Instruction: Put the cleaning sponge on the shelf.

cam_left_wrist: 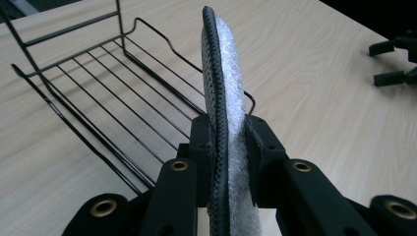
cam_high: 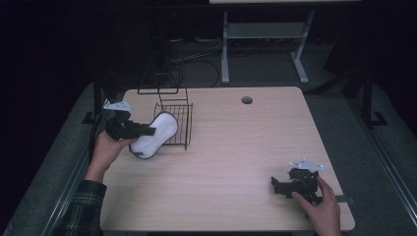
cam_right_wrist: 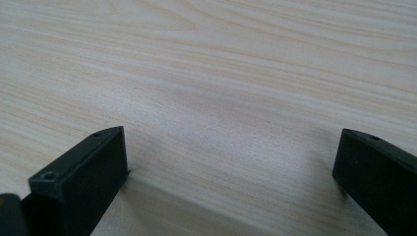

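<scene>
A white fleecy insole [cam_high: 145, 145] with a black stitched edge is held on its edge above the table's left side. My left gripper [cam_high: 150, 130] is shut on it, both pads pressing its flat faces. In the left gripper view the insole [cam_left_wrist: 222, 73] rises straight up between the jaws of the left gripper [cam_left_wrist: 230, 135]. Its far end leans by the front rail of a black wire rack [cam_high: 178, 118], whose wire floor [cam_left_wrist: 98, 83] lies to the left. My right gripper [cam_high: 276, 186] rests low at the table's front right, open. In the right gripper view the right gripper [cam_right_wrist: 231, 162] holds nothing over bare wood.
The light wooden table [cam_high: 236, 147] has a round cable hole [cam_high: 247, 100] near its far edge. A tall wire frame [cam_high: 160, 78] stands behind the rack at the back edge. Another desk's white legs [cam_high: 225, 54] stand on the floor beyond. The right gripper [cam_left_wrist: 393, 59] shows far off.
</scene>
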`<move>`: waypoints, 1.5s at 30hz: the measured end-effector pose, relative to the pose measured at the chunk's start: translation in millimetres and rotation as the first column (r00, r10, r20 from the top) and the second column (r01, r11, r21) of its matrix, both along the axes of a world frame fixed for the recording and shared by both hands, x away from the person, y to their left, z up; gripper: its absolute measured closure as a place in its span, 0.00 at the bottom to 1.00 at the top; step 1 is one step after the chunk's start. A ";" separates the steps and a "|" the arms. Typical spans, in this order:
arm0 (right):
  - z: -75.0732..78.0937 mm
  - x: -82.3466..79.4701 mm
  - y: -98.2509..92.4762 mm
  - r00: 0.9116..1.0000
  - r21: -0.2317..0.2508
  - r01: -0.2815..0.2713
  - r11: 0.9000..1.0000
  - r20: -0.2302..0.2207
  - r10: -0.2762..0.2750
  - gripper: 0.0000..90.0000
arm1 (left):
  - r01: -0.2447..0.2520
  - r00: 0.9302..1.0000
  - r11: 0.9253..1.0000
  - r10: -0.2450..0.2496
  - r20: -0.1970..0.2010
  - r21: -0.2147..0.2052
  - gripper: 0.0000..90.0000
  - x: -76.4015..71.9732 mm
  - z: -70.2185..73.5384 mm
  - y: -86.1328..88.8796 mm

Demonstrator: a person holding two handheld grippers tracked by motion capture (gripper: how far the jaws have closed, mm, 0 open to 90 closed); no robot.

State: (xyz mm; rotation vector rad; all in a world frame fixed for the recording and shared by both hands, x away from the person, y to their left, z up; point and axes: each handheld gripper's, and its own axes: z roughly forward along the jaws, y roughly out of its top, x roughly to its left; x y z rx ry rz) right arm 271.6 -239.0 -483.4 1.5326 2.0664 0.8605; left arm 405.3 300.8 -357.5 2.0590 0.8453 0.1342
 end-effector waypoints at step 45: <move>0.1 0.6 0.0 1.000 0.002 -0.001 1.000 -0.001 0.001 0.00 | -0.087 0.993 0.996 0.084 -0.081 -0.027 0.83 91.6 -29.4 -10.9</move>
